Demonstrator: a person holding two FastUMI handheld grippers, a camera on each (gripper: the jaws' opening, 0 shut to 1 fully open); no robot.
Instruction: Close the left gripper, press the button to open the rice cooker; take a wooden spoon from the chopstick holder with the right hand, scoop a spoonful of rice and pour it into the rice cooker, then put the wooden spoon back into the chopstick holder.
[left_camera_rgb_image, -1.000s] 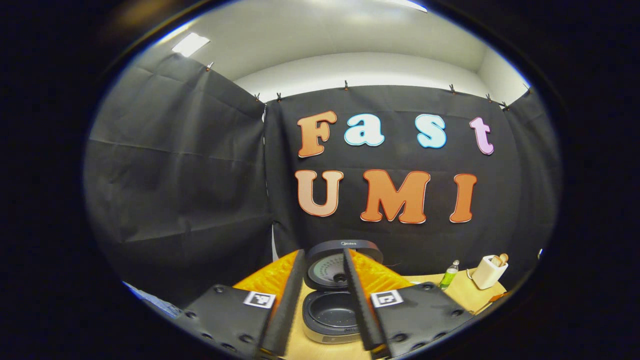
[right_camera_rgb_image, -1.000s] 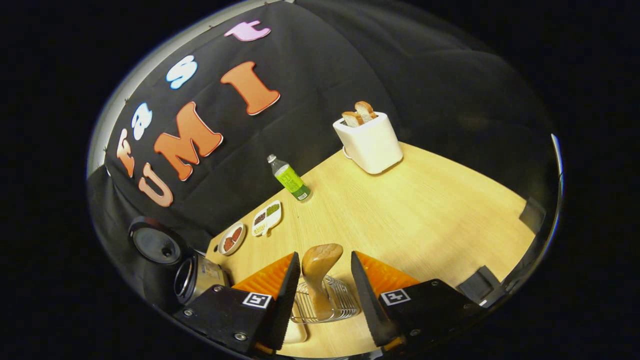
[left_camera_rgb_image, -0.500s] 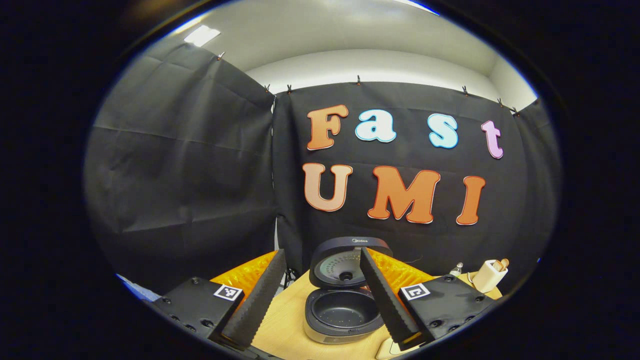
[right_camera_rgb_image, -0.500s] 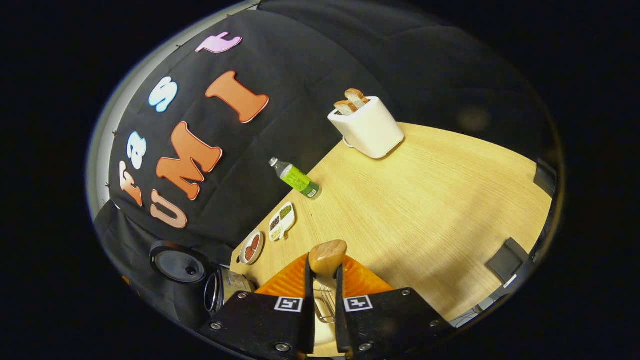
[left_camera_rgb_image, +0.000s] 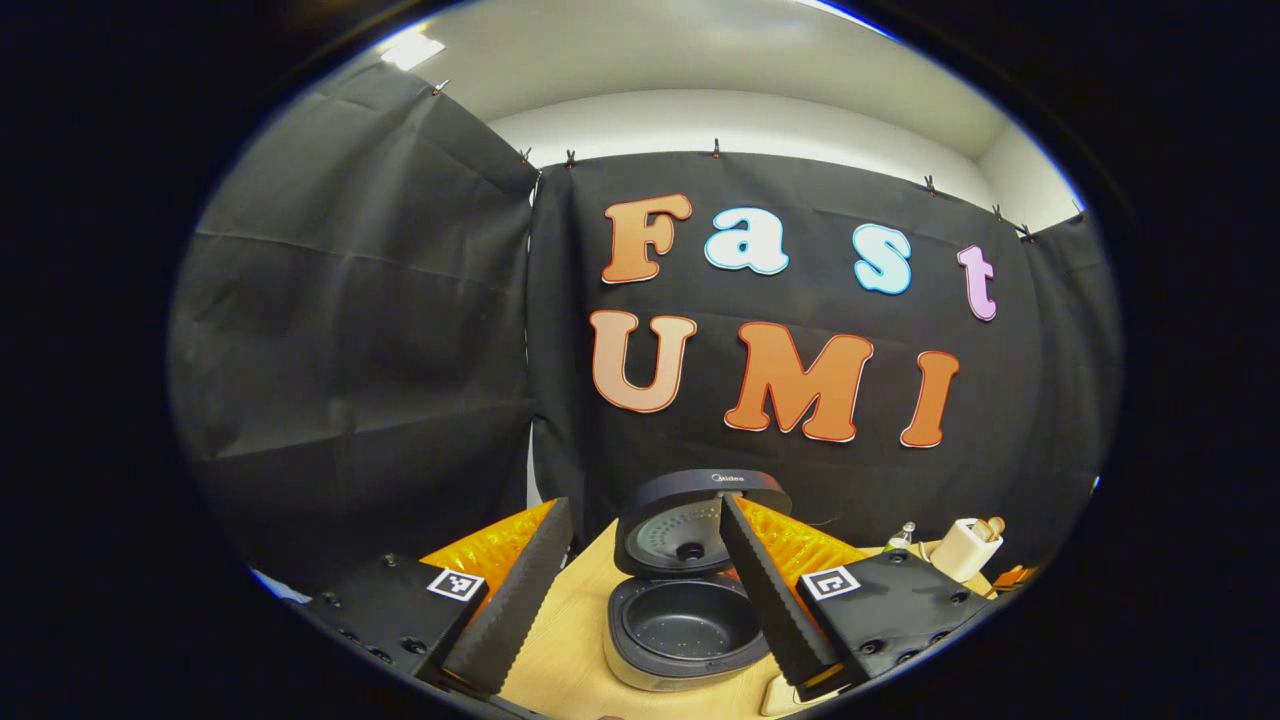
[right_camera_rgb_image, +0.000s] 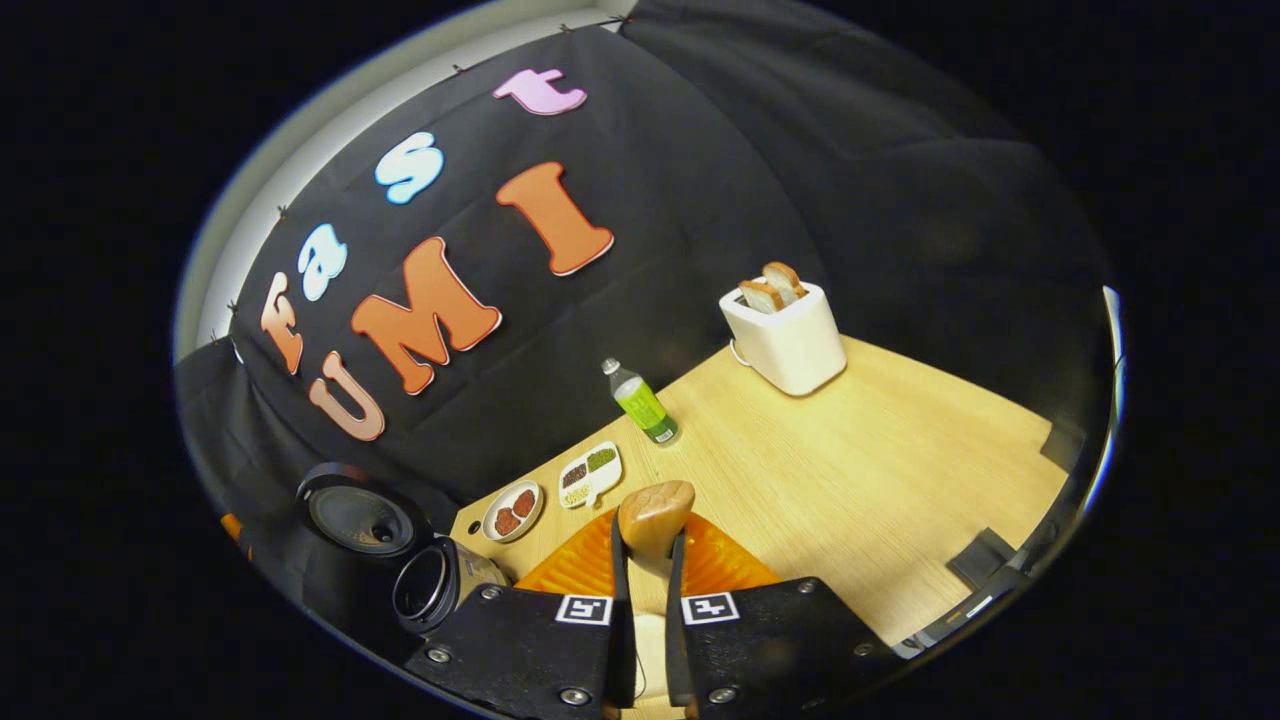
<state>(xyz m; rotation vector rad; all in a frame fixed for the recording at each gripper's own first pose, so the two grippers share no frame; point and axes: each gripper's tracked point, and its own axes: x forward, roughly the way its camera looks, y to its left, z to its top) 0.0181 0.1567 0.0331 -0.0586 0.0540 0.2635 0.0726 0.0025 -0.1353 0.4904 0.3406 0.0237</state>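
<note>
Spoon grip in right gripper view: right gripper (right_camera_rgb_image: 645, 560) at bottom centre, fingers pressed together on the wooden spoon (right_camera_rgb_image: 654, 516), whose rounded end sticks up just above the fingertips. Chopstick holder can't be made out behind the fingers. Rice cooker (right_camera_rgb_image: 405, 555) at lower left of that frame, lid up, pot open. Round dish (right_camera_rgb_image: 512, 511) and long divided dish (right_camera_rgb_image: 590, 474) lie on the table (right_camera_rgb_image: 880, 480) just above the gripper; green bottle (right_camera_rgb_image: 641, 400) stands at mid-frame near the cloth wall; white toaster (right_camera_rgb_image: 786, 335) with two bread slices at upper right.

In left gripper view, left gripper (left_camera_rgb_image: 640, 590) at bottom centre, fingers spread wide apart, holding nothing. Rice cooker (left_camera_rgb_image: 685, 590) sits between them farther off, lid raised, inner pot dark. Toaster (left_camera_rgb_image: 965, 547) small at lower right.
</note>
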